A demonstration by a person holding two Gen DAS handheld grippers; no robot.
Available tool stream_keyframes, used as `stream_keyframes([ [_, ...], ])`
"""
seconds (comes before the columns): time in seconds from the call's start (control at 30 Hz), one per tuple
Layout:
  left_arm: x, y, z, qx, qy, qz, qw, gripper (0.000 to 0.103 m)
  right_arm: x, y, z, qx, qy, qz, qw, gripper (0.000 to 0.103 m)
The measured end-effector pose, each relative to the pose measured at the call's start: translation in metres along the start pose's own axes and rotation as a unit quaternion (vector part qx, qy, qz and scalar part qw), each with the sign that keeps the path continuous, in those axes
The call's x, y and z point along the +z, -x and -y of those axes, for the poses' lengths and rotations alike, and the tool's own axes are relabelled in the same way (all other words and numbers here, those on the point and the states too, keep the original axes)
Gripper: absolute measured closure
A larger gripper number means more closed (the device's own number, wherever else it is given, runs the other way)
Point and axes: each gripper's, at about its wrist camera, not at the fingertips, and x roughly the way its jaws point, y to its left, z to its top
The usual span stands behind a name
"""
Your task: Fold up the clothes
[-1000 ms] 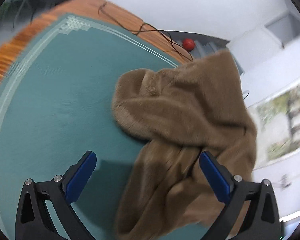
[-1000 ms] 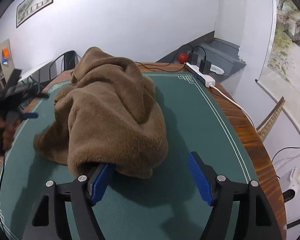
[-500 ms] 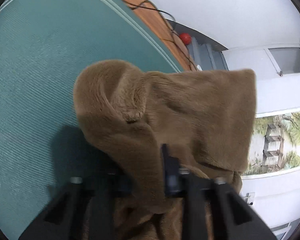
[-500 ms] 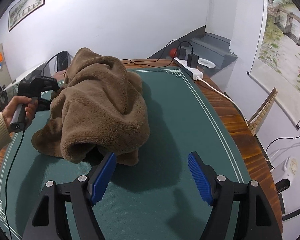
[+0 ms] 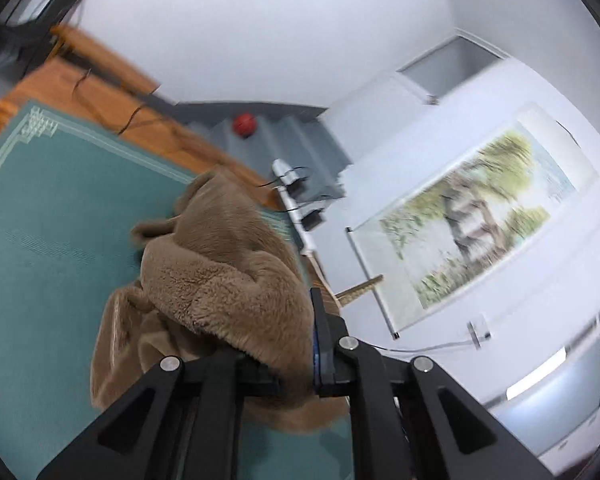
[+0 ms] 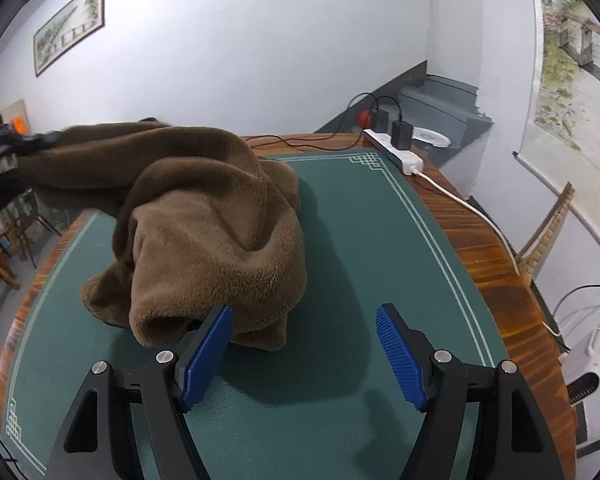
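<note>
1. Garment (image 6: 216, 216): brown plush fleece, heaped on the green mat (image 6: 360, 240), one end stretched up toward the left
2. Left gripper (image 5: 300, 364): jaws closing, clenched on a thick fold of fleece
3. Right gripper (image 6: 304, 348): released, jaws wide, nothing between them, just beside the near hem
4. Handling, judged: soft, bulky, limp; take hold at the hem or a corner

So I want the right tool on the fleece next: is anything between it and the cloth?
Nothing visible. The open right tool sits just short of the brown fleece, with only bare green mat before it; its left finger is already at the hem.
</note>
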Motion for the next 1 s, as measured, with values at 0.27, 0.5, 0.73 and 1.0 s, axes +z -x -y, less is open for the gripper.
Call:
stream_keyframes([
  [0.27, -0.067, 0.087, 0.080, -0.010, -0.077, 0.027, 0.9966, 0.091, 0.000, 0.017, 0.012, 0.031, 0.007, 0.027, 0.999, 0.027],
  [0.5, -0.116, 0.151, 0.116, 0.012, -0.065, 0.074, 0.9951, 0.091, 0.002, 0.027, 0.026, 0.067, 0.012, 0.041, 0.997, 0.027],
  [0.73, -0.174, 0.227, 0.125, 0.067, -0.029, 0.135, 0.9881, 0.091, 0.005, 0.024, 0.004, 0.127, 0.052, 0.042, 0.990, 0.027],
  [1.0, -0.256, 0.261, 0.067, 0.166, 0.050, 0.100, 0.9798, 0.089, 0.013, 0.015, -0.050, 0.192, 0.119, 0.034, 0.974, 0.027],
])
